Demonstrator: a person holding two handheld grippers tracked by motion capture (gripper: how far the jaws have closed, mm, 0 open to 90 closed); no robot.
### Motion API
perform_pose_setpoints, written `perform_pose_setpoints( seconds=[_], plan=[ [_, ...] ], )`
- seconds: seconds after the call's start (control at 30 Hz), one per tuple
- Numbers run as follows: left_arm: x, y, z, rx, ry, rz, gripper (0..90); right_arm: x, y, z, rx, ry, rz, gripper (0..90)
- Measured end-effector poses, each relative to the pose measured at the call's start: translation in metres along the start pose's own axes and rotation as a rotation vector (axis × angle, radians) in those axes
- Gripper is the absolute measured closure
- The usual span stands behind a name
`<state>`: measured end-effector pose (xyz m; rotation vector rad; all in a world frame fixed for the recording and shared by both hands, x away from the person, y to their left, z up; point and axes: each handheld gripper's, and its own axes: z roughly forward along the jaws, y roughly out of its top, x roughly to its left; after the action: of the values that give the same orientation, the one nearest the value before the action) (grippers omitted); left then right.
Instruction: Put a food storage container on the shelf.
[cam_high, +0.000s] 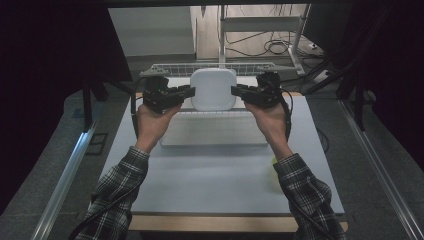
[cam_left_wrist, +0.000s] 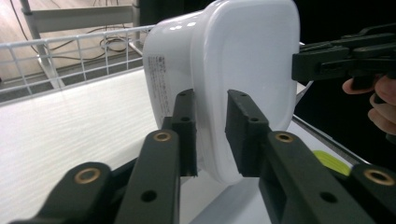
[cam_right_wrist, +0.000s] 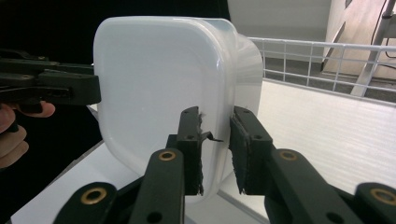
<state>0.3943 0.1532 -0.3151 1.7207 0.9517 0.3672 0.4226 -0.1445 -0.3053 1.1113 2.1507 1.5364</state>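
A white plastic container (cam_high: 213, 89) with rounded corners and a lid hangs above the back of the table, tipped so its flat face looks up at the high view. My left gripper (cam_high: 190, 92) is shut on its left rim and my right gripper (cam_high: 234, 91) on its right rim. In the left gripper view the jaws (cam_left_wrist: 210, 135) pinch the lid edge of the container (cam_left_wrist: 243, 56), and the right gripper (cam_left_wrist: 336, 60) meets the far side. In the right gripper view the jaws (cam_right_wrist: 215, 149) clamp the container (cam_right_wrist: 154, 79), with the left gripper (cam_right_wrist: 51, 88) opposite.
A white wire rack (cam_high: 215, 67) runs along the table's back edge. A flat white tray (cam_high: 215, 131) lies under the container on the pale grey table (cam_high: 215, 185). A small yellow-green object (cam_high: 274, 161) sits by the right sleeve. Dark curtains stand on both sides.
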Motion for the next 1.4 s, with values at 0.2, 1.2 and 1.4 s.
perform_pose_setpoints(
  seconds=[0.2,1.2,1.4],
  plan=[
    [0.002,-0.001,0.005,-0.019,0.005,0.002,65.5,-0.002,0.004,0.005,-0.007,0.001,-0.007,67.5],
    [0.015,0.000,0.025,-0.044,0.036,-0.007,50.3,-0.005,0.007,0.025,0.020,-0.007,-0.022,53.0],
    [0.015,-0.001,0.027,-0.051,0.065,0.018,48.6,-0.006,0.008,0.028,0.023,-0.010,-0.005,50.7]
  ],
)
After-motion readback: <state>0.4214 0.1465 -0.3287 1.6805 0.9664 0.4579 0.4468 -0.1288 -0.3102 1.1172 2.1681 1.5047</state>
